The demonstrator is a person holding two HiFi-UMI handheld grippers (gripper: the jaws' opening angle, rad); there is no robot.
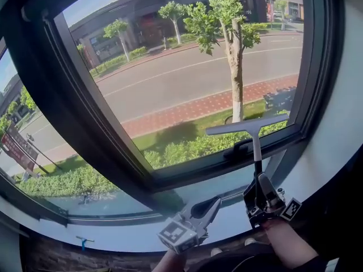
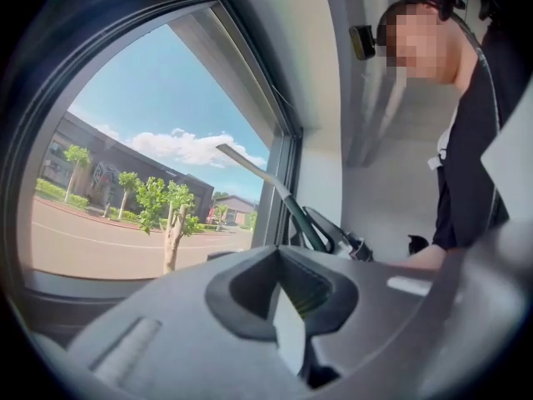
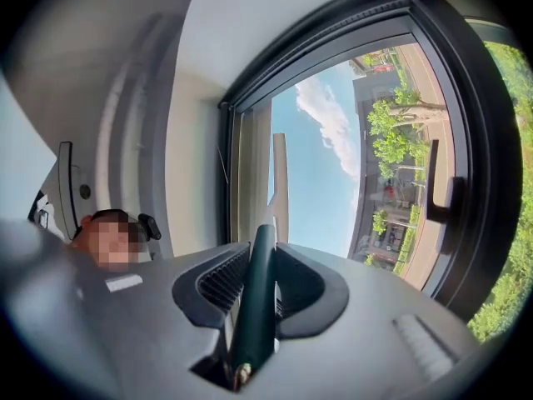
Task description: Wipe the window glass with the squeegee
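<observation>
The squeegee [image 1: 247, 125] has a pale blade lying flat against the lower right of the window glass [image 1: 187, 78], just above the frame. Its dark green handle runs down into my right gripper [image 1: 258, 180], which is shut on it. The right gripper view shows that handle [image 3: 256, 298] clamped between the jaws of the right gripper [image 3: 254, 282], with the blade beyond on the pane. My left gripper [image 1: 214, 204] hangs below the sill, left of the right one, jaws together and holding nothing. From the left gripper [image 2: 287, 311] view, the squeegee [image 2: 258, 169] slants up across the glass.
A dark window handle [image 1: 238, 150] sits on the lower frame directly under the blade. A thick mullion [image 1: 91, 123] divides this pane from a second pane [image 1: 34, 152] on the left. The white sill [image 1: 130, 231] runs below, with a small blue clip [image 1: 83, 242] underneath.
</observation>
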